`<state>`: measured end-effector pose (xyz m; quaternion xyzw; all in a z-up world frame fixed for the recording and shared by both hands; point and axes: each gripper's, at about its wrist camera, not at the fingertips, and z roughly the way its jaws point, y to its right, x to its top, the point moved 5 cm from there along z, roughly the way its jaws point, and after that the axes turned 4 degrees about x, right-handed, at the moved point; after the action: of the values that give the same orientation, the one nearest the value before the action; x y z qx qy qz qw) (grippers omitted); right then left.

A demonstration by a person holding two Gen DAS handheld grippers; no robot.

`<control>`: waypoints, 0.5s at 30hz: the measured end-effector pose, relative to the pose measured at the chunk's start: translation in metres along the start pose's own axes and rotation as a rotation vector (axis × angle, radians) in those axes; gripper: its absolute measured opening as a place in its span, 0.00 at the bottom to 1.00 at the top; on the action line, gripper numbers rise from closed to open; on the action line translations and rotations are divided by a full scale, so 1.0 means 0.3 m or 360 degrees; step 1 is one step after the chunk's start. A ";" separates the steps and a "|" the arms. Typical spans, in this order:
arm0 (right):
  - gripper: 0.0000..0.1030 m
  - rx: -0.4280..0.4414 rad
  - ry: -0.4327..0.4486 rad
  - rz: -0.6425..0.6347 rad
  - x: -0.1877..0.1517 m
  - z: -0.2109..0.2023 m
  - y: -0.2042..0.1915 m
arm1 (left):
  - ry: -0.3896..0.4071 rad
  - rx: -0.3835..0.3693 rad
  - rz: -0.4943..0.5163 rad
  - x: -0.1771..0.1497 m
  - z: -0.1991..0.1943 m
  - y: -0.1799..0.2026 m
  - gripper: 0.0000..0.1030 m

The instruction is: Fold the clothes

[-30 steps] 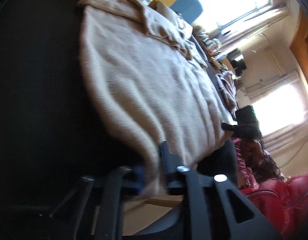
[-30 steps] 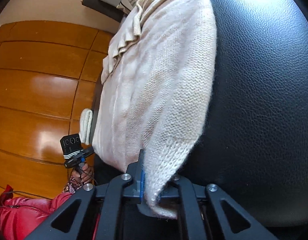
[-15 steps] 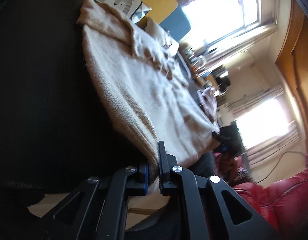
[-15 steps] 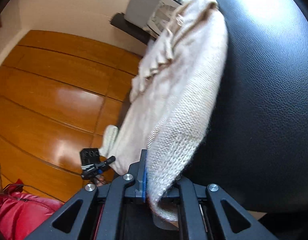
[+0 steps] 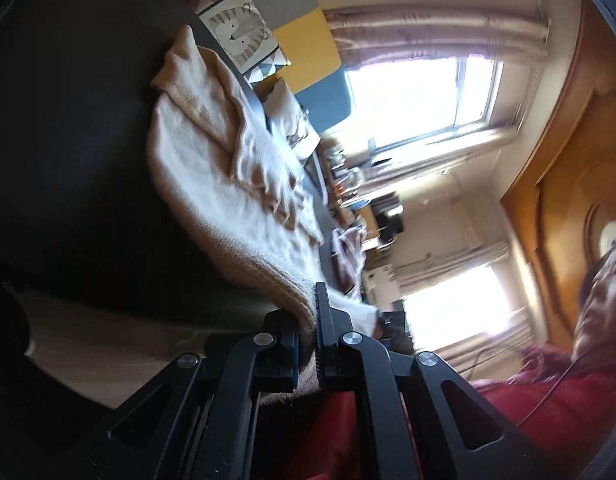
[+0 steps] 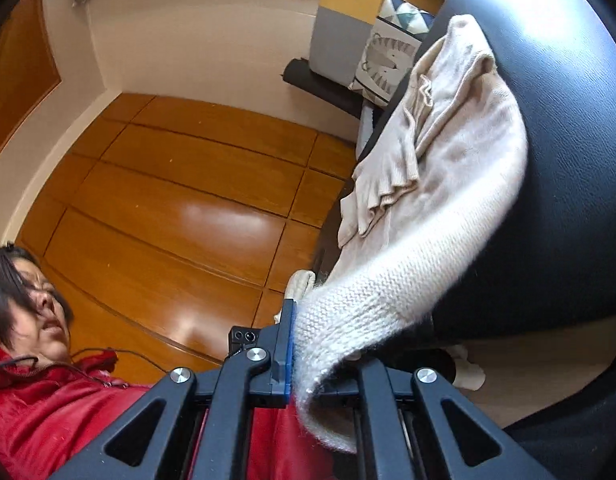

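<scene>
cream knit sweater (image 6: 447, 184), rumpled, fuzzy, partly folded.

Two wrist fisheyes, each looking out along its own gripper fingers, close over the near hem of one sweater.

The left wrist view sits right behind the left gripper (image 5: 308, 344), rolled sideways, facing along the sweater (image 5: 228, 184) on the black surface (image 5: 68, 140) toward the windows (image 5: 411, 100) and a tiger cushion (image 5: 238, 32). The right wrist view sits right behind the right gripper (image 6: 304, 360), also tilted, facing along the sweater (image 6: 447, 184) toward the wooden panelling (image 6: 180, 208) and the same cushion (image 6: 383, 56). Both share the sweater, the black surface (image 6: 567, 140), the cushion and the person in red (image 5: 547, 392) (image 6: 48, 404).
</scene>
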<state>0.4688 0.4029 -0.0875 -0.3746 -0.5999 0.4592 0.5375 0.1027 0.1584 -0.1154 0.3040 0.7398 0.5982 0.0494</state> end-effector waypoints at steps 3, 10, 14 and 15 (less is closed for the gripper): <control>0.06 -0.0020 0.0007 0.0023 0.089 0.026 0.008 | 0.0019 -0.0026 -0.0027 0.095 0.048 0.006 0.05; 0.06 -0.0074 0.0079 0.0047 0.400 0.153 0.044 | 0.0116 -0.0050 -0.0125 0.407 0.166 -0.030 0.05; 0.06 -0.0168 0.0162 0.0169 0.578 0.223 0.168 | 0.0083 0.0071 -0.0258 0.532 0.278 -0.156 0.05; 0.06 -0.0198 0.0184 0.0223 0.612 0.237 0.216 | 0.0069 0.0107 -0.0311 0.555 0.314 -0.201 0.05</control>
<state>0.3697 0.5847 -0.0941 -0.4741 -0.5675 0.4353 0.5135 -0.0145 0.3176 -0.1484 0.2189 0.7865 0.5717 0.0813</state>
